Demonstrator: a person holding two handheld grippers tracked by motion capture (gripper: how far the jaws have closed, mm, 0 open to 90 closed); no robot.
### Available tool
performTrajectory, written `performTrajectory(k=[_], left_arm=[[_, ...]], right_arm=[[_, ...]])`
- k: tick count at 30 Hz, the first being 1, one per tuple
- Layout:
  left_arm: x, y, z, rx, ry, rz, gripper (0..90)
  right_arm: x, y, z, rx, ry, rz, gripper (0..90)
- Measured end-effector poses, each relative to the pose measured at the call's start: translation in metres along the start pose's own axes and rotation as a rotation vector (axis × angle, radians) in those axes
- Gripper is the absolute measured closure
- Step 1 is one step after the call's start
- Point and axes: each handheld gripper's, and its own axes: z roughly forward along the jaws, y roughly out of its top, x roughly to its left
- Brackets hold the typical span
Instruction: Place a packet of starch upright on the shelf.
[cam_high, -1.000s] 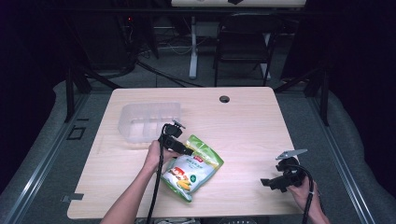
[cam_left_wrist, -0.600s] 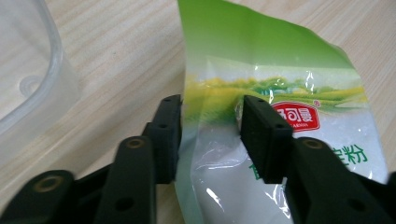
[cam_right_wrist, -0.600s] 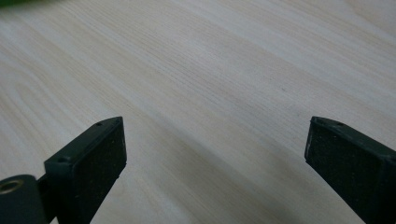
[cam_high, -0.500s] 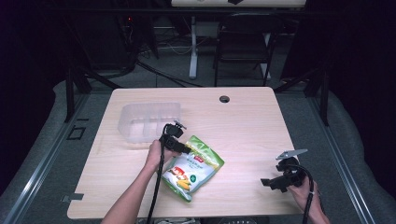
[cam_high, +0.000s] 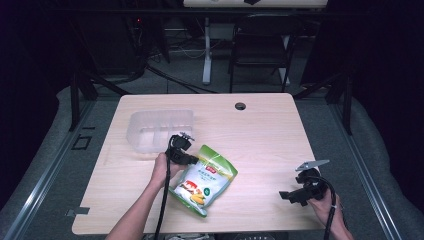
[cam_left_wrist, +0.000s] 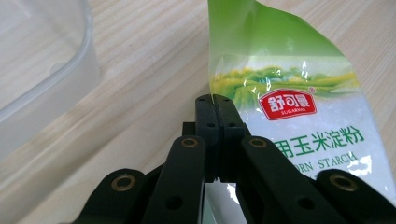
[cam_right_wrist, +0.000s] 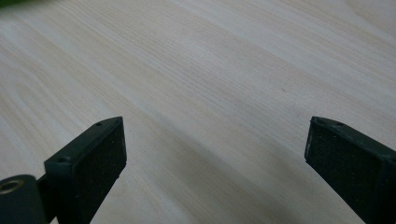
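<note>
Left gripper (cam_left_wrist: 215, 100) clamped on starch bag (cam_high: 204, 181) edge, right gripper (cam_high: 287, 195) wide apart over pale wooden table (cam_high: 265, 135), dark room

The glossy plastic starch pouch (cam_left_wrist: 299, 93) is green at the top and white below, with a red logo and green lettering. The clear plastic storage bin (cam_high: 159, 130) looks frosted. The light wood-grain tabletop (cam_high: 265, 130) shows pale streaks.

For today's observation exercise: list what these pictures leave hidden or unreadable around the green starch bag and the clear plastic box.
- Green starch bag: lower part hidden behind the left gripper in its own view.
- Bag label, high view: too small to read.
- Clear plastic box: cut off by the left gripper view's edge.
</note>
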Motion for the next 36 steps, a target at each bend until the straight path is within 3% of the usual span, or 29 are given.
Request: performTrajectory(k=[10,16,23,28,31,36], left_arm=[[0.000,-0.030,-0.019,-0.043,0.008,-0.015,90.0],[0.009,-0.042,-0.024,-0.040,-0.035,-0.052,89.4],[0.019,-0.034,-0.017,-0.033,-0.102,-0.074,69.7],[0.020,-0.028,-0.008,-0.017,-0.120,-0.078,60.8],[0.020,-0.027,-0.005,-0.009,-0.129,-0.080,62.7],[0.016,-0.026,-0.006,0.003,-0.106,-0.071,80.5]], right_arm=[[0.001,0.000,0.001,-0.004,0.003,0.006,4.9],[0.001,0.000,0.002,-0.011,-0.002,0.012,4.9],[0.000,0.001,0.002,-0.006,0.001,0.009,4.8],[0.000,0.001,0.002,-0.009,-0.001,0.012,4.9],[0.000,0.001,0.002,-0.007,0.002,0.008,4.9],[0.000,0.001,0.002,-0.010,0.000,0.012,4.9]])
